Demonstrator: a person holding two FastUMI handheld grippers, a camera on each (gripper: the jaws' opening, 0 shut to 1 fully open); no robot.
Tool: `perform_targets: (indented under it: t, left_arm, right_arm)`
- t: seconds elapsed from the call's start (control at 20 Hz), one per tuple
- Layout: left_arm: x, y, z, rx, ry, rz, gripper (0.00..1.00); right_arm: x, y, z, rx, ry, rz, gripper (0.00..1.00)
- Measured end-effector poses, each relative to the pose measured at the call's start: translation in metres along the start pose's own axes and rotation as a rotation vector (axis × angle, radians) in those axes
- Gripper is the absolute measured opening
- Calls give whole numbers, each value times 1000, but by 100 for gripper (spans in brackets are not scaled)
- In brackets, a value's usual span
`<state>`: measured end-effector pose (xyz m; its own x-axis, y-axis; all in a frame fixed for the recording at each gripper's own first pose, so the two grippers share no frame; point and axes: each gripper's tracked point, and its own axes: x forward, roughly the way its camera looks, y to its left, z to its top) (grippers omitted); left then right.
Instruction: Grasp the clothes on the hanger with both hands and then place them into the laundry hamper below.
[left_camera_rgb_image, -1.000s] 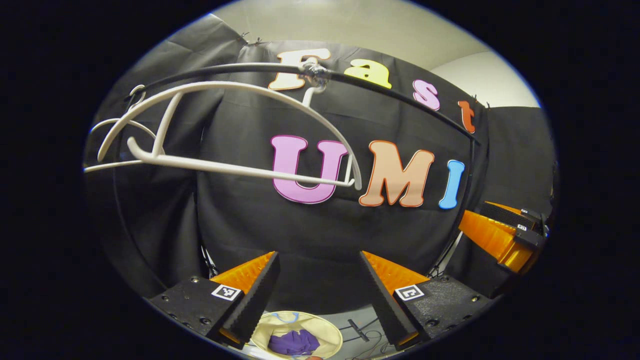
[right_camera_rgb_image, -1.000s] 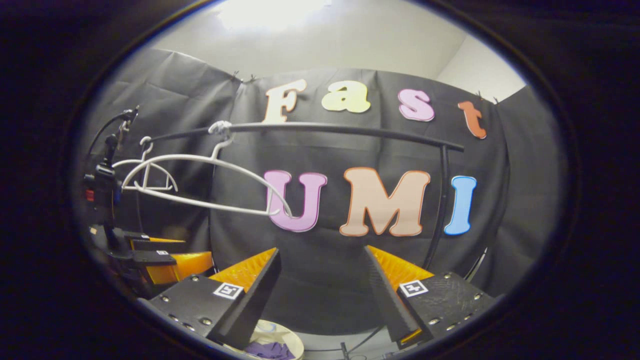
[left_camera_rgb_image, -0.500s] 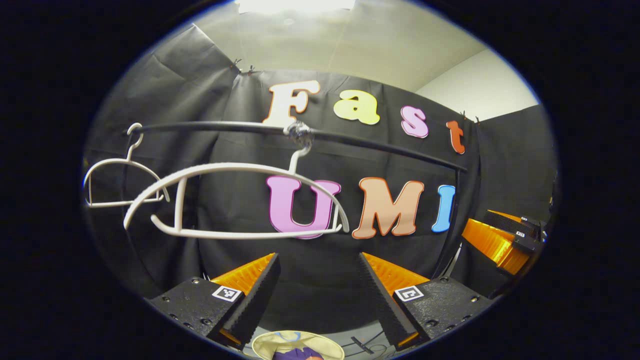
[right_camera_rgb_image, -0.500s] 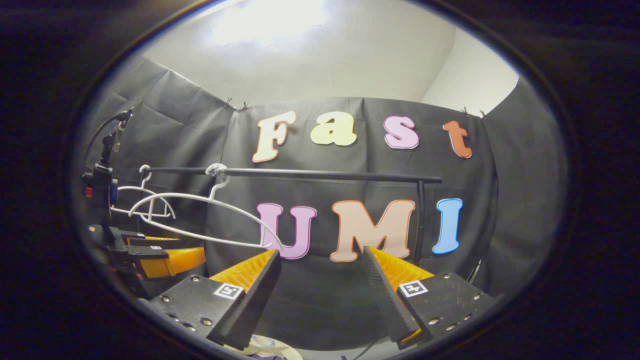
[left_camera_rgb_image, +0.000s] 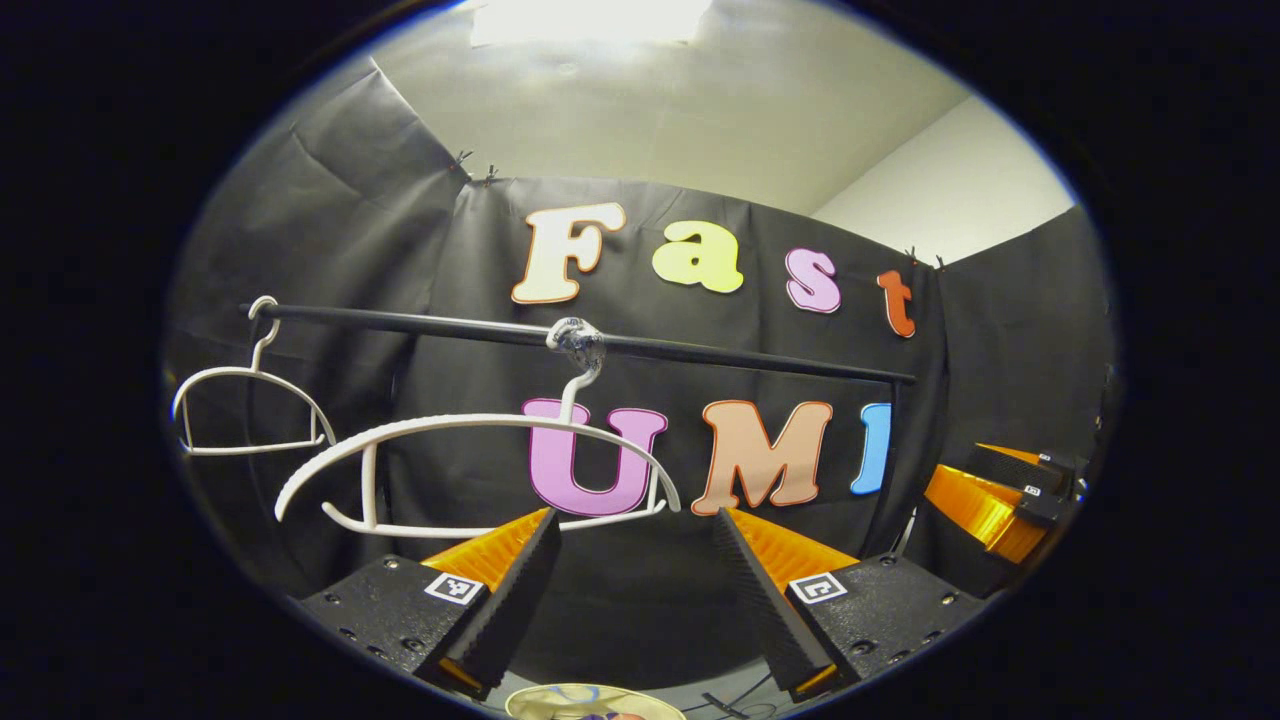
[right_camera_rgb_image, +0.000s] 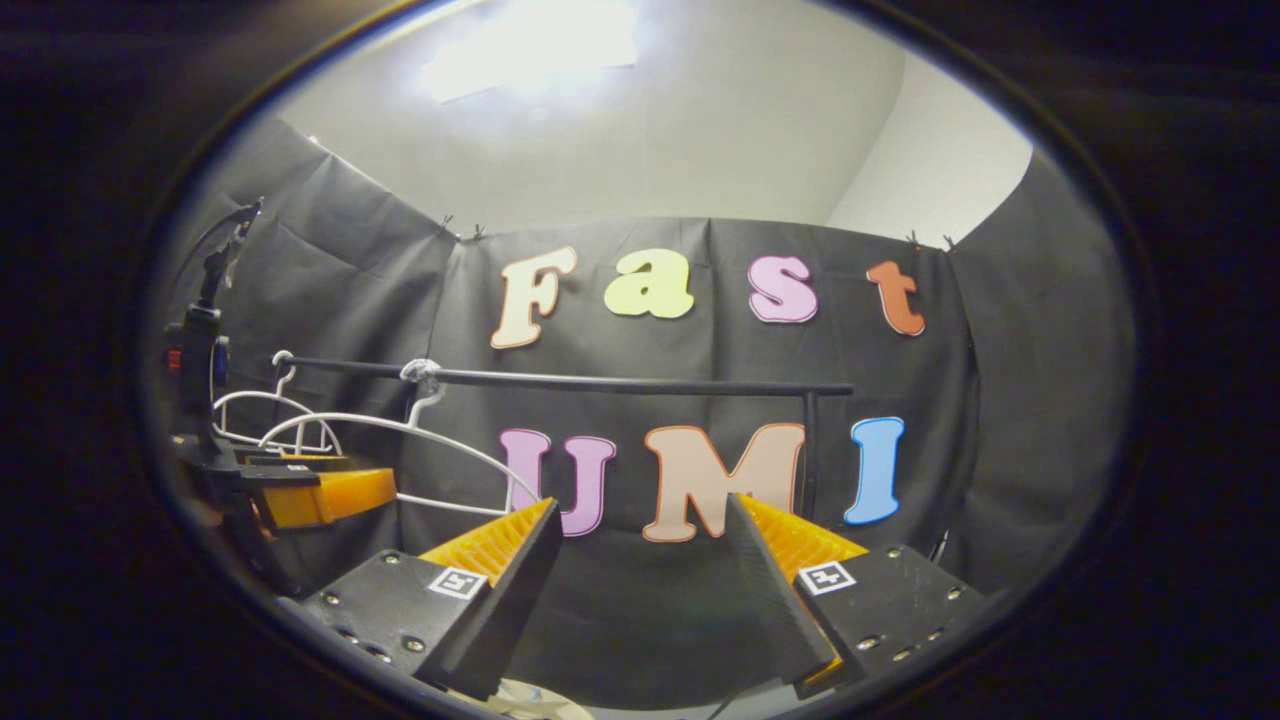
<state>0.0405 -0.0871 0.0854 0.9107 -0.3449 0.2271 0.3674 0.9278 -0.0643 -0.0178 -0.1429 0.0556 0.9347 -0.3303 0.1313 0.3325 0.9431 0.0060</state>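
The left tongs (left_camera_rgb_image: 635, 575) stood wide apart with nothing between them, and the right tongs (right_camera_rgb_image: 640, 570) did the same. Above them, at about 11 o'clock in the left gripper view, the large white plastic hanger (left_camera_rgb_image: 470, 470) hung bare from the black metal rail (left_camera_rgb_image: 700, 350), with a smaller white hanger (left_camera_rgb_image: 245, 410) further along at 9 o'clock. The round cream-rimmed laundry hamper (left_camera_rgb_image: 590, 700) sat at 6 o'clock, directly below the left tongs, and a scrap of purple cloth (left_camera_rgb_image: 590, 715) showed inside it, so the garment appeared to be already in place. To finish well, the person probably only needed to draw both tongs back, keeping them wide and clear of the hanger so it did not swing or slip off the rail.
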Motion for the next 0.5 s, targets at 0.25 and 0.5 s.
perform_targets:
  t: [0.25, 0.5]
  left_arm:
    - [-5, -2, -2, 14, 13, -12, 92]
    - [-10, -1, -5, 25, 29, -22, 92]
  right_arm:
    - [-6, -5, -1, -10, 11, -21, 96]
    - [-9, -3, 0, -1, 14, -27, 98]
